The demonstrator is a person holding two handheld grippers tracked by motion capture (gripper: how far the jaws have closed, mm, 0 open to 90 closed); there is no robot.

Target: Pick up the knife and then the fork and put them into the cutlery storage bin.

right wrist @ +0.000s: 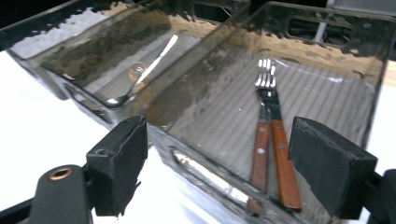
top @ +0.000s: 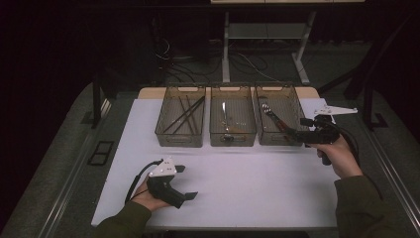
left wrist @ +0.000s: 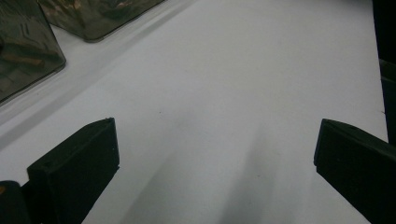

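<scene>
High view: right gripper (top: 297, 133) at mid-right of frame, by near right corner of the right bin (top: 292, 99), jaws apart, nothing gripped. Two forks (top: 273, 119) lie inside that bin. Left gripper (top: 184, 182) at lower left, resting on white table (top: 257, 183), released.

Left gripper view: jaws wide, bare table between.

Right gripper view: jaws spread, forks w/ wooden handles (right wrist: 275, 154) side by side in bin at centre-right; spoon (right wrist: 144, 74) in middle bin (right wrist: 60, 88), upper left.

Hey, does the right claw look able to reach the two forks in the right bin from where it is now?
Probably yes. The right claw is open at the near wall of the right bin, and the forks lie uncovered inside; it must clear that wall first.
</scene>
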